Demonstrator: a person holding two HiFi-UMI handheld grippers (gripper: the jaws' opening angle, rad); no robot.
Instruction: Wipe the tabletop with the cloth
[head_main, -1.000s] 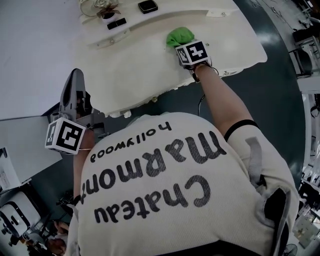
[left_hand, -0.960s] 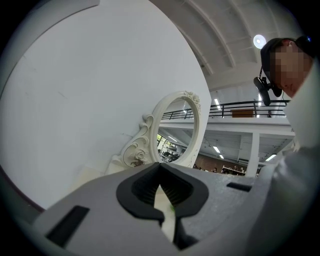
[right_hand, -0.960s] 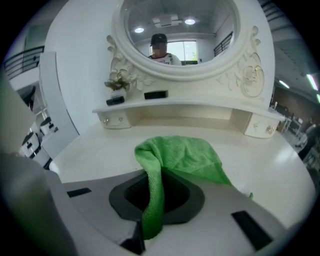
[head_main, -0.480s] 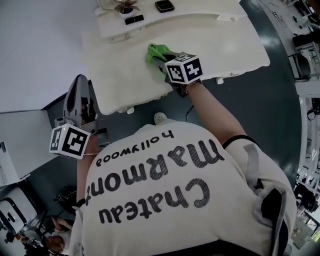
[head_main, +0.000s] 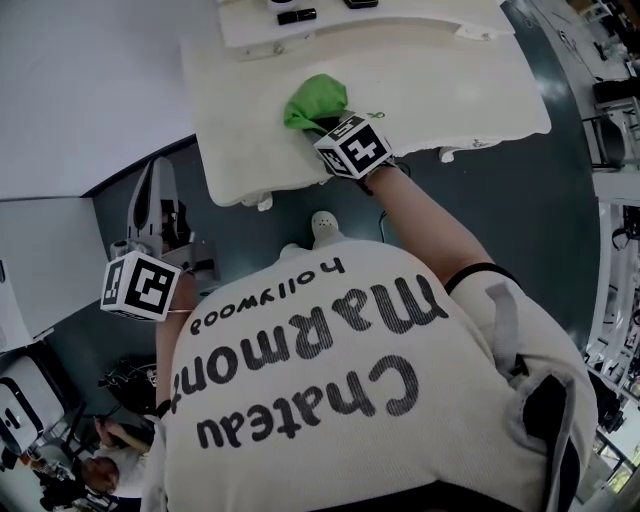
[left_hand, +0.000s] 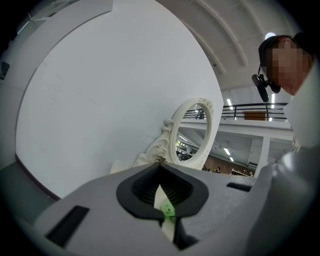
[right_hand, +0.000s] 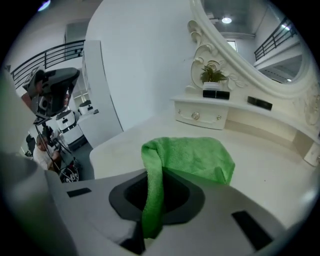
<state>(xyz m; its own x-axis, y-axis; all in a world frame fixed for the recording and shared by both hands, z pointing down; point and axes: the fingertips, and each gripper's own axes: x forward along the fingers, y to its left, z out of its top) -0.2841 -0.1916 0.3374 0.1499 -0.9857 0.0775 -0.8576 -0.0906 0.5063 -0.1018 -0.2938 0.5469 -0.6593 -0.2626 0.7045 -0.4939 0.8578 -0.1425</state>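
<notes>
Cloth (right_hand: 192, 157) clamped between right gripper (right_hand: 152, 200) fingers.

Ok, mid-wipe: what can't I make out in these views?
- Tabletop under the cloth: covered by it, head and right claw views.
- Right claw tips: head view, hidden by its marker cube.
- Shelf items: head view, cut by the top edge.
- Left claw view: its own body hides nearly all the tabletop.

We take this for a studio-like hall, not a home — an ornate white dressing table (head_main: 450, 90) and mirror (left_hand: 192, 132) stand against a bare partition (left_hand: 100, 90), under a railed mezzanine (left_hand: 240, 112).
</notes>
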